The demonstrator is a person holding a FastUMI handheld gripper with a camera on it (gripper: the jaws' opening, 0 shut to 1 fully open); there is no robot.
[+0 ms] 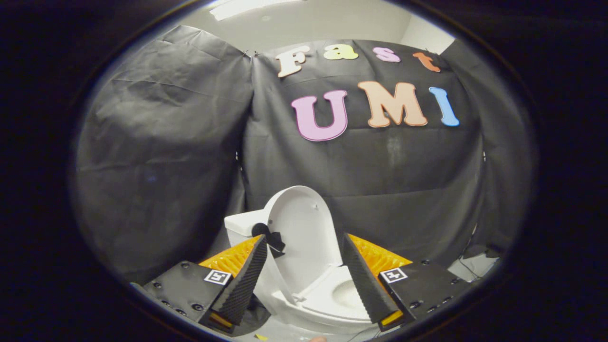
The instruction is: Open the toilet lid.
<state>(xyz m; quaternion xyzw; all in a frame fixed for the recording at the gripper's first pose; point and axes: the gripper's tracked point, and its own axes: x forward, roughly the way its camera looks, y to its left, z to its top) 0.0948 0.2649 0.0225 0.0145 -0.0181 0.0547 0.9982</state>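
My gripper [304,280] has its 2 fingers spread apart, holding nothing. The lid [304,232] stands raised, leaning back toward the tank [240,225], between and just beyond the fingers; the seat [337,297] is down. A black bow [270,237] sits on the lid's edge by my left finger. Risk: that finger snags the bow or nudges the lid, and it falls shut.

Close, above toilet [304,266], facing wall
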